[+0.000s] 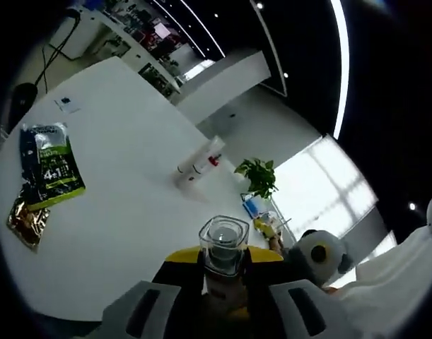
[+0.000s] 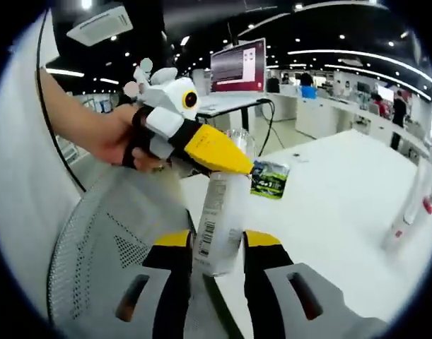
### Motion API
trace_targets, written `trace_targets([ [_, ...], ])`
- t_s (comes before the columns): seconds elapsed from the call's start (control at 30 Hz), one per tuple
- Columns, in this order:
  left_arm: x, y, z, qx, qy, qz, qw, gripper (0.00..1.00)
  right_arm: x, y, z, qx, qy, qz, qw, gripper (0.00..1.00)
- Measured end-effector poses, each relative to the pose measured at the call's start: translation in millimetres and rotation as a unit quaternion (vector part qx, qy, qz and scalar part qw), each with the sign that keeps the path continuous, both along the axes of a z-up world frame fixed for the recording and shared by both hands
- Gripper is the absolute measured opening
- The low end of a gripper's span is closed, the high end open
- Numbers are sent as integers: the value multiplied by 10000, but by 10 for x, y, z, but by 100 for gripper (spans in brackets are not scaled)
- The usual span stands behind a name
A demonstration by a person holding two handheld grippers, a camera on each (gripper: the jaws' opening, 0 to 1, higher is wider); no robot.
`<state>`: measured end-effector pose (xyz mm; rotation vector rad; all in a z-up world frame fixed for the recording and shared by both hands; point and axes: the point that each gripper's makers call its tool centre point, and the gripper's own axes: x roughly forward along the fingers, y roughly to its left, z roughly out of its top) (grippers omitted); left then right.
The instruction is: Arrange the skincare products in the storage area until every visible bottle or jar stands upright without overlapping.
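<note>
A clear bottle with a barcode label stands between my right gripper's yellow-tipped jaws, which are shut on its lower body. My left gripper, held by a hand, comes in from the left and grips the same bottle near its top. In the left gripper view I look down on the bottle's clear cap, with my left gripper shut around it. Two white tube-like bottles lie on the white table, and they show again as white bottles at the right.
A green-and-black packet and a gold packet lie on the table's left side; the green packet sits behind the bottle. A potted plant and a panda plush stand past the table edge. A grey mesh chair back is close by.
</note>
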<state>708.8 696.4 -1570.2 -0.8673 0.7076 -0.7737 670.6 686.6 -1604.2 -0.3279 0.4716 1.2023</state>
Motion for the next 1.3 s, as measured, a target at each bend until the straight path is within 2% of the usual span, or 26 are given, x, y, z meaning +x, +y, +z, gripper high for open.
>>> trace_targets([
  [0.13, 78, 76, 32, -337, 230, 280, 9988, 22, 94, 12, 134, -249, -687, -12, 9973, 26],
  [0.23, 101, 122, 58, -480, 276, 382, 9977, 22, 93, 75, 164, -341, -728, 24, 9968, 26],
  [0.33, 114, 127, 80, -543, 276, 454, 9971, 22, 159, 102, 167, -554, -1082, -7, 9926, 26],
  [0.4, 124, 145, 78, -545, 286, 494, 9969, 22, 188, 91, 155, -543, -1037, -92, 9931, 24],
  [0.47, 124, 148, 70, -533, 310, 492, 9969, 22, 209, 58, 133, -404, -696, -301, 9963, 22],
  [0.53, 112, 126, 64, -511, 322, 451, 9972, 22, 272, -14, 116, -380, -594, -419, 9966, 20],
  [0.73, 72, 52, 1, -318, 342, 220, 9987, 22, 226, -76, 38, -281, -289, -393, 9984, 18],
  [0.77, 64, 40, 0, -285, 298, 186, 9990, 22, 201, -73, 39, -97, -51, -422, 9990, 18],
  [0.9, 36, 21, 46, -253, 25, 59, 9997, 21, 160, -64, 71, 397, 529, -506, 9965, 18],
  [0.93, 30, 25, 68, -278, -27, 43, 9996, 21, 150, -54, 98, 672, 801, -542, 9930, 18],
  [1.0, 34, 19, 122, -396, -131, 39, 9991, 22, 114, -29, 168, 1302, 1477, -599, 9786, 18],
  [1.07, 29, 10, 147, -463, -185, 4, 9988, 22, 66, -4, 225, 1834, 2125, -599, 9579, 18],
  [1.13, 8, -17, 195, -568, -248, -75, 9980, 23, -3, 34, 277, 2305, 2787, -516, 9309, 18],
  [1.17, -1, -22, 216, -591, -317, -112, 9977, 24, -11, 38, 299, 2431, 2890, -478, 9247, 18],
  [1.2, -14, -25, 252, -636, -415, -143, 9970, 24, -49, 50, 343, 2570, 3120, -387, 9139, 18],
  [1.27, -16, -25, 296, -773, -431, -139, 9960, 24, -64, 69, 391, 2713, 3242, -315, 9057, 18],
  [1.3, -29, -33, 318, -855, -426, -180, 9953, 24, -100, 90, 420, 2805, 3398, -207, 8975, 18],
])
